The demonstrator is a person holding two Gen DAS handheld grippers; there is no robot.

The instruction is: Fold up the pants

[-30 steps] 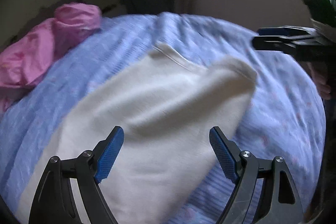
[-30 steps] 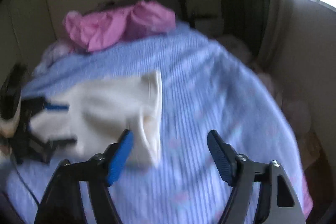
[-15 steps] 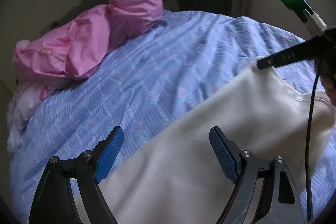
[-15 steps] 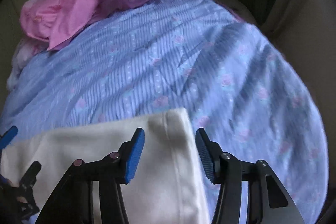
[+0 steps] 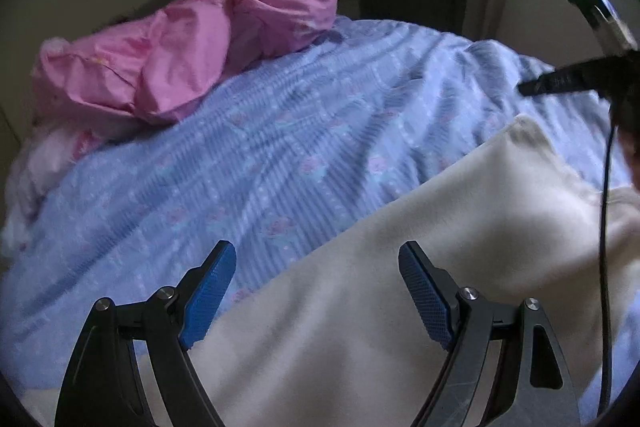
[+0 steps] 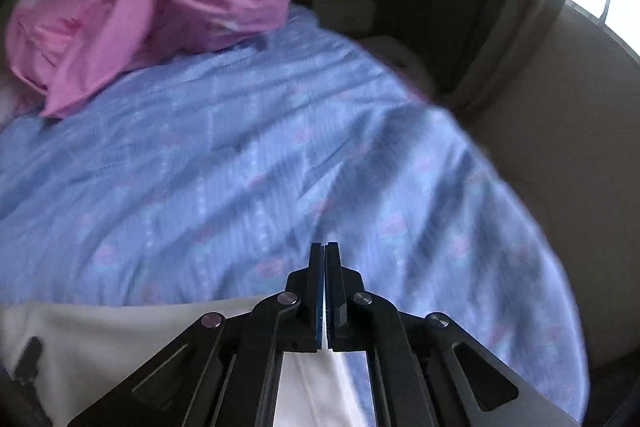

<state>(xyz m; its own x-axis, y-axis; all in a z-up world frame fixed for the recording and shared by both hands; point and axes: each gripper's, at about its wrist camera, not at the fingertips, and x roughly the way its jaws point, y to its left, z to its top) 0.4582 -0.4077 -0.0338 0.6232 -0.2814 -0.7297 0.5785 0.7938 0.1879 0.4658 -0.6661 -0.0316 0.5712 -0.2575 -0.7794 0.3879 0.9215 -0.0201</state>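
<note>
Cream pants spread flat on the blue floral bedspread, running from 6 toward 3 o'clock in the left wrist view. Left gripper released, blue pads wide apart, straddling the pants' edge. Right gripper clenched; whether cloth sits between the pads cannot be told. Probably the opening grasp of a fold: next, closing the left pads on the edge, then lifting both ends together. Pink bedding heaped at 11 o'clock.
</note>
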